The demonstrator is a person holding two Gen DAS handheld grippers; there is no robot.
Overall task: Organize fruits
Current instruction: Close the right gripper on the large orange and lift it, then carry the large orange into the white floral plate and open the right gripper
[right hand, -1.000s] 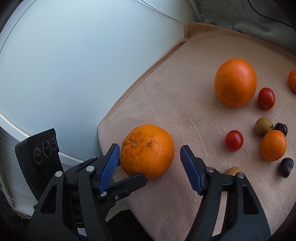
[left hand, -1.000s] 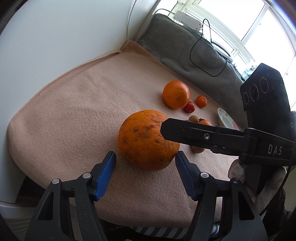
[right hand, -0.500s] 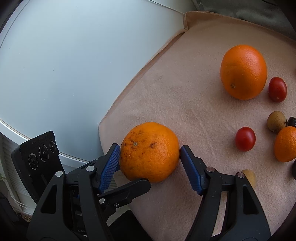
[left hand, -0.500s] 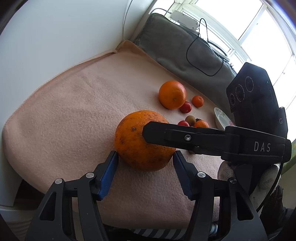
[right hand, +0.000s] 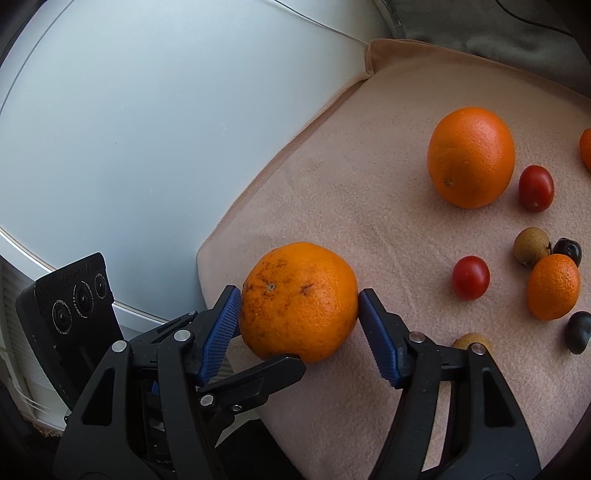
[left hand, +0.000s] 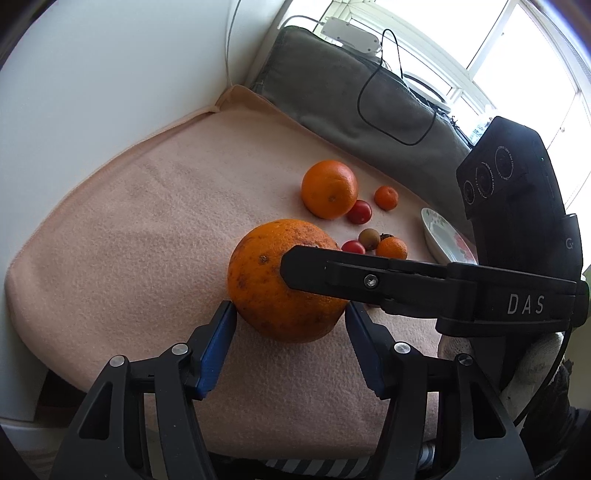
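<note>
Speckled orange (right hand: 299, 301): firm, heavy, rolls easily; grip across widest middle. Right gripper (right hand: 299, 314) fingers closing, touching both sides. Left gripper (left hand: 288, 332) fingers flanking, contact unclear.

**A sunny corner at home**

I am working in a home, by the look of it a living room or bedroom nook beside a window (left hand: 491, 48). Daylight pours through its white frames. In front of me lies a soft peach blanket (left hand: 147, 221) spread over a low surface, pushed against a plain white wall (left hand: 110, 74). A grey cushion (left hand: 332, 85) leans along the back edge, with a black cable (left hand: 391, 110) looping over it and a white charger (left hand: 347, 33) behind. A flowered plate (left hand: 443, 240) and loose fruit, such as an orange (left hand: 328, 188), sit on the blanket, household things rather than shop or lab gear.
</note>
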